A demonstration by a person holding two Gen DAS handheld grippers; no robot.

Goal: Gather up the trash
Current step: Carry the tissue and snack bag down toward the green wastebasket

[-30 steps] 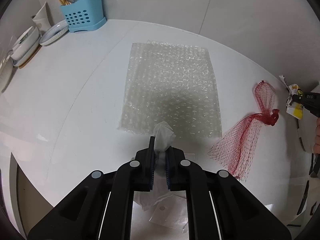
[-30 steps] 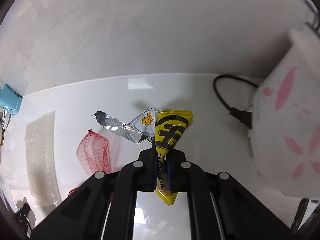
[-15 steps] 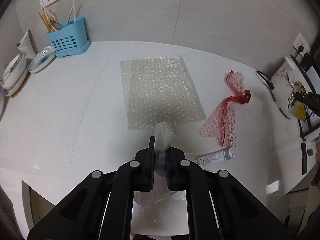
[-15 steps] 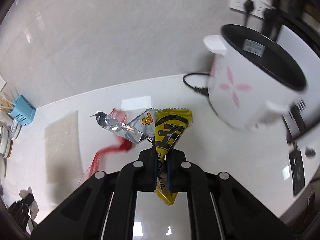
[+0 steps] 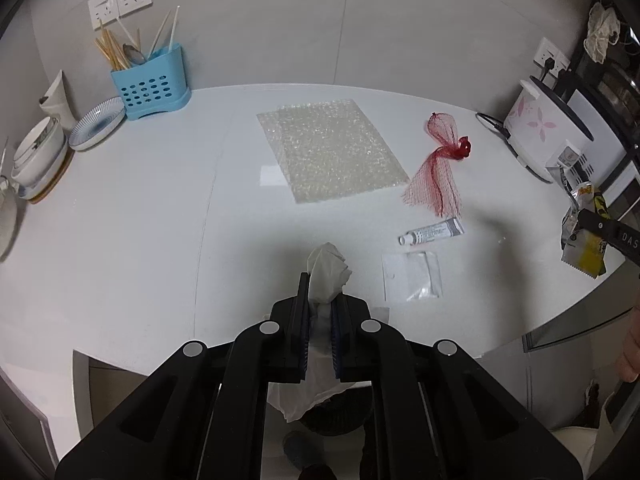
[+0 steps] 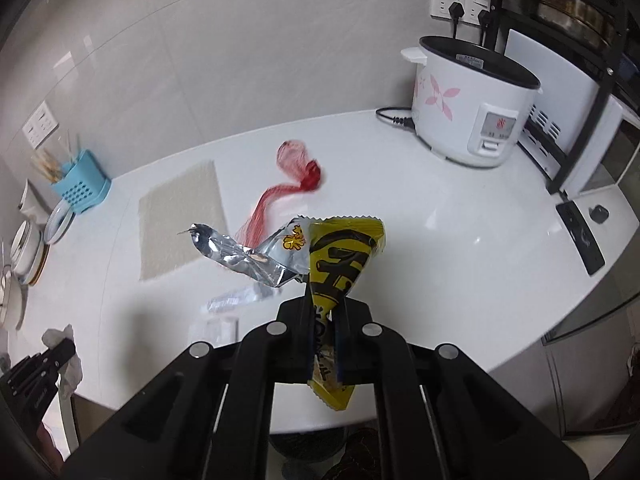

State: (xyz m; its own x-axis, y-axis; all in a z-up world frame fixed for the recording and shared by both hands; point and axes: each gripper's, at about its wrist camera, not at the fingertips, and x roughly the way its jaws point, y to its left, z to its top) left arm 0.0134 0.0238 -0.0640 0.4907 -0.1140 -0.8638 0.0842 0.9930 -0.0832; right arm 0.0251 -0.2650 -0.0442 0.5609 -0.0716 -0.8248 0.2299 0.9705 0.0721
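Observation:
My left gripper (image 5: 320,300) is shut on a crumpled white tissue (image 5: 326,270), held above the front edge of the white counter (image 5: 140,220). My right gripper (image 6: 323,308) is shut on a yellow snack wrapper (image 6: 340,256) with torn silver foil (image 6: 240,254) hanging to its left. The wrapper (image 5: 586,236) also shows at the right edge of the left wrist view. The tissue (image 6: 66,356) and left gripper appear at the lower left of the right wrist view. Still on the counter lie a bubble-wrap sheet (image 5: 330,154), a red mesh net (image 5: 440,168), a small tube (image 5: 434,232) and a clear plastic packet (image 5: 412,276).
A white rice cooker (image 6: 472,100) with its cord stands at the back right beside a black rack. A blue utensil holder (image 5: 150,84), plates and bowls (image 5: 44,152) sit at the back left. A dark bin (image 5: 336,412) shows below the counter's front edge. A remote (image 6: 580,236) lies at the right.
Both grippers have pulled back and risen from the counter with their trash still held. The tube and plastic packet have come into the left wrist view, and the rice cooker now shows whole.

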